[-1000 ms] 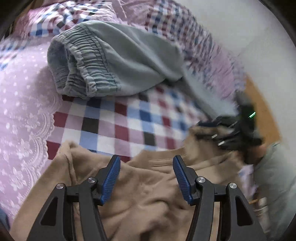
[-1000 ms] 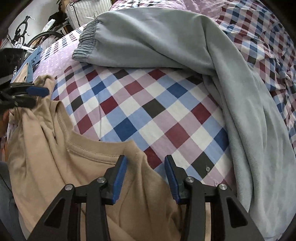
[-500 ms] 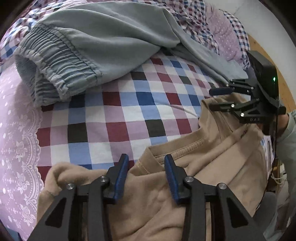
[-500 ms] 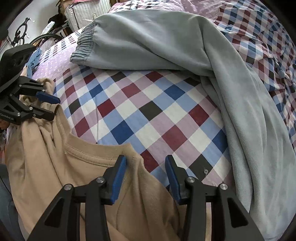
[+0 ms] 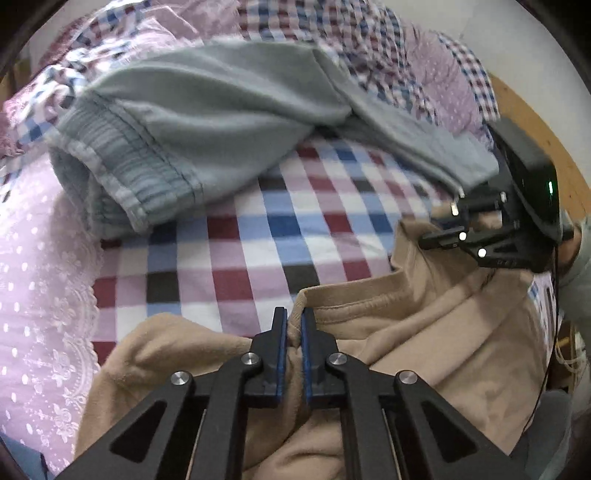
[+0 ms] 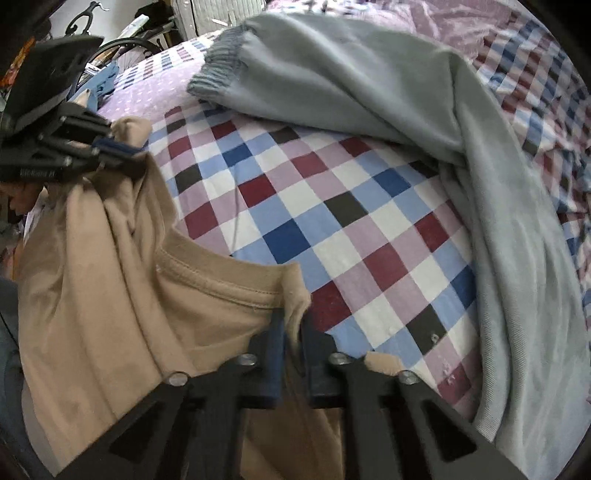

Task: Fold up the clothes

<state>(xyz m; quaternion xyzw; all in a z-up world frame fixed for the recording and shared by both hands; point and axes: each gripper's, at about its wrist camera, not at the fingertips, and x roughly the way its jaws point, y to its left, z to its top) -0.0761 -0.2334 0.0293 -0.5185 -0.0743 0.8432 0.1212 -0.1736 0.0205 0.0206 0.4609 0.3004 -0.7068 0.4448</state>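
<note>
A tan T-shirt (image 5: 424, 332) lies at the near edge of a checked bedsheet, its neckline facing the bed. My left gripper (image 5: 294, 321) is shut on a pinch of the shirt's fabric beside the collar. In the right wrist view the same tan T-shirt (image 6: 122, 288) hangs in folds, and my right gripper (image 6: 293, 328) is shut on its other shoulder edge. Each gripper shows up in the other's view: the right gripper (image 5: 443, 225) at the far right, the left gripper (image 6: 122, 151) at the upper left, both pinching tan cloth.
Grey-green sweatpants (image 5: 207, 136) with an elastic waistband sprawl across the bed behind the shirt, and one leg (image 6: 517, 221) runs down the right side. The checked sheet (image 6: 314, 206) lies between them. A lilac lace cover (image 5: 33, 295) is at left. Cluttered furniture (image 6: 155, 22) stands beyond the bed.
Both grippers went from open around the shirt's edge to shut on it. The pinched tan cloth has lifted slightly and bunched between the pads.
</note>
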